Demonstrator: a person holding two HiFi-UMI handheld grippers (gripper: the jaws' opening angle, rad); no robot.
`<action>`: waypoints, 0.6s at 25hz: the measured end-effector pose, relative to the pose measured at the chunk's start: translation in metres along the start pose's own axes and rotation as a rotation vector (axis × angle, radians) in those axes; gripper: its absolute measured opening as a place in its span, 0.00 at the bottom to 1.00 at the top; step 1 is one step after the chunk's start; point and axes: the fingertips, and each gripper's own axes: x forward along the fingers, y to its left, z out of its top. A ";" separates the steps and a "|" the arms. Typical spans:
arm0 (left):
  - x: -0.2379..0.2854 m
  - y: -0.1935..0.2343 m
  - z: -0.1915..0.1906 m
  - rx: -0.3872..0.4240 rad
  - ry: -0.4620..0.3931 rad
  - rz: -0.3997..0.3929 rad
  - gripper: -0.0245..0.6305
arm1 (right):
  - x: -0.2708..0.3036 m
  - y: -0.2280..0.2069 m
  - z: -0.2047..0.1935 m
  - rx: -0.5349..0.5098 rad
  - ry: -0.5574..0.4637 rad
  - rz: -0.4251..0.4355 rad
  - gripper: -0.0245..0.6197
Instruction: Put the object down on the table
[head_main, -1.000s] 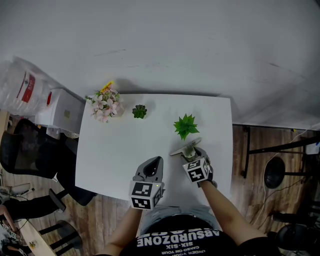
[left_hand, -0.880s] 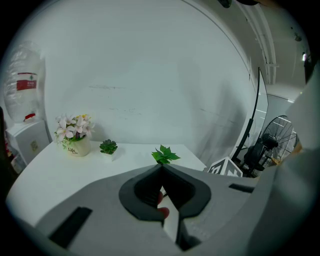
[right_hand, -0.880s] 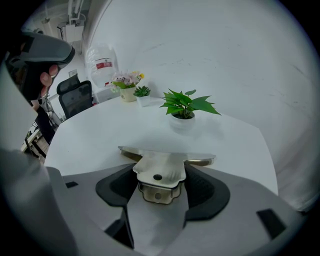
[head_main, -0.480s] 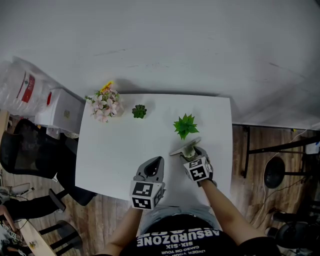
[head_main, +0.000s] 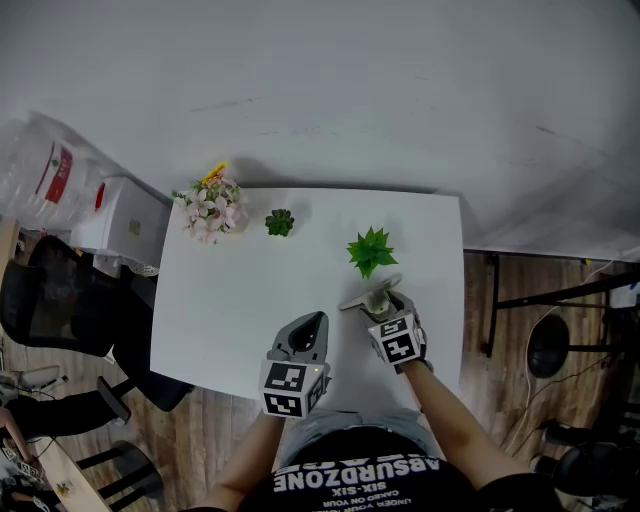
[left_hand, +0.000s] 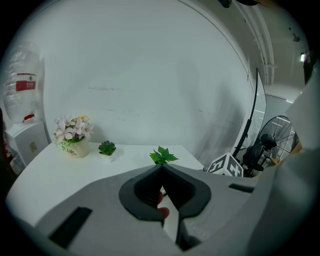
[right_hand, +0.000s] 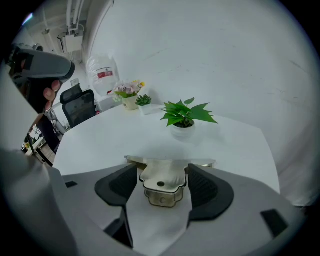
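My right gripper (right_hand: 162, 171) is shut on a pale metal object (right_hand: 161, 189) with a flat crossbar at its far end. In the head view the right gripper (head_main: 383, 308) holds this metal object (head_main: 360, 298) low over the white table (head_main: 220, 300), near its front right part. I cannot tell whether the object touches the table. The left gripper (head_main: 308, 330) hovers at the table's front edge, left of the right one. Its jaws meet at the tips with nothing between them in the left gripper view (left_hand: 161, 167).
A leafy green plant in a white pot (head_main: 371, 251) stands just beyond the held object. A small succulent (head_main: 279, 222) and a pot of pink flowers (head_main: 210, 210) sit at the far left. A black chair (head_main: 60, 300) and a white cabinet (head_main: 120, 220) flank the table's left side.
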 end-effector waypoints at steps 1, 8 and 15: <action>-0.001 0.000 0.000 0.001 0.000 0.000 0.04 | -0.003 0.000 0.003 0.003 -0.010 -0.002 0.50; -0.005 -0.004 -0.001 0.007 -0.003 -0.006 0.04 | -0.022 0.001 0.020 0.023 -0.074 -0.004 0.50; -0.011 -0.006 0.001 0.011 -0.009 -0.012 0.04 | -0.044 0.005 0.040 0.045 -0.152 -0.021 0.42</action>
